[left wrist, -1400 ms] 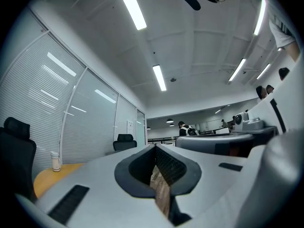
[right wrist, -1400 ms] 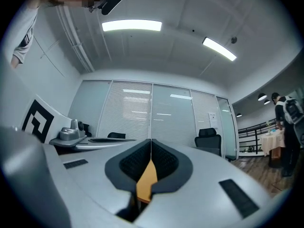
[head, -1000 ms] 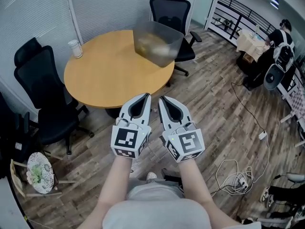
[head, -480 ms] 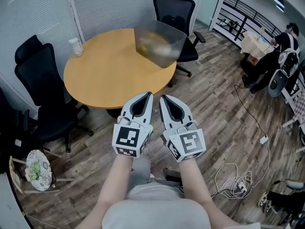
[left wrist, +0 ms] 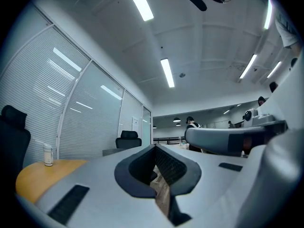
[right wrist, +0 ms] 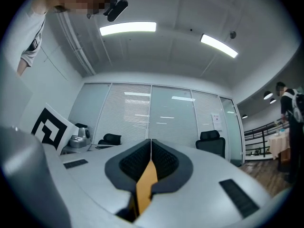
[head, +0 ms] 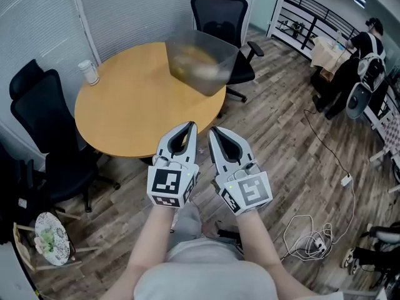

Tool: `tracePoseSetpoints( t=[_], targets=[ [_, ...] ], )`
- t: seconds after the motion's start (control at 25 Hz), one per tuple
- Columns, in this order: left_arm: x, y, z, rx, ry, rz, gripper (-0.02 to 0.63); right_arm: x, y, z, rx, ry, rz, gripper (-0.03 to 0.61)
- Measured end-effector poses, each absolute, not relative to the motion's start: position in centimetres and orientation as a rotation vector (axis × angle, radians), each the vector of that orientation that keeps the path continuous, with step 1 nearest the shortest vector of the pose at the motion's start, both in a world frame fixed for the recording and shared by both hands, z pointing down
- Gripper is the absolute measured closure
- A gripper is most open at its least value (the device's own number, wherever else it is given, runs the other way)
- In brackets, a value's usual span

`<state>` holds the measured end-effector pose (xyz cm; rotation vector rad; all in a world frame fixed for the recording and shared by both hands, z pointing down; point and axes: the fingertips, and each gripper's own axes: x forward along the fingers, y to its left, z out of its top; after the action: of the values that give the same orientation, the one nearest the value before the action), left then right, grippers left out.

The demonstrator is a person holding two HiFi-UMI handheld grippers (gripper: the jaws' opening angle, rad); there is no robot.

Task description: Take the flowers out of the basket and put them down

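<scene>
Status: left gripper [head: 189, 127] is fully closed, jaws pressed together, with nothing between them. Right gripper [head: 214, 131] is the same: jaws meet at the tips and nothing is held. Both are held side by side, close together but not touching, in front of the person's torso, tips pointing toward the round wooden table [head: 128, 108]. They sit over the wood floor [head: 281, 142], just short of the table's near edge. The basket [head: 201, 60] sits on the far right part of the tabletop, well away from both grippers. It looks grey and blurred, with something yellowish inside. I can't tell whether that is the flowers; no flowers are clearly visible anywhere on the table. A small white jar [head: 89, 72] stands near the table's left edge, well apart from the basket. One black office chair [head: 219, 14] is behind the basket, and another [head: 37, 114] is at the table's left. Cables [head: 306, 230] lie on the floor at right. A person [head: 365, 45] is in the far right background.
</scene>
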<state>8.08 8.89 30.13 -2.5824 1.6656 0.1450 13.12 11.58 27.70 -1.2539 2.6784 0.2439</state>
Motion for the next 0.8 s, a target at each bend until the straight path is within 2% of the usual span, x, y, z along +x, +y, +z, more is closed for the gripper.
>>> tracePoseSetpoints(
  t=[0.8],
  targets=[
    [4.8,-7.9,31.4,-2.684,1.572,0.092,0.611,8.8,-6.1,30.3,-1.325,2.785,0.201,0.552]
  ],
)
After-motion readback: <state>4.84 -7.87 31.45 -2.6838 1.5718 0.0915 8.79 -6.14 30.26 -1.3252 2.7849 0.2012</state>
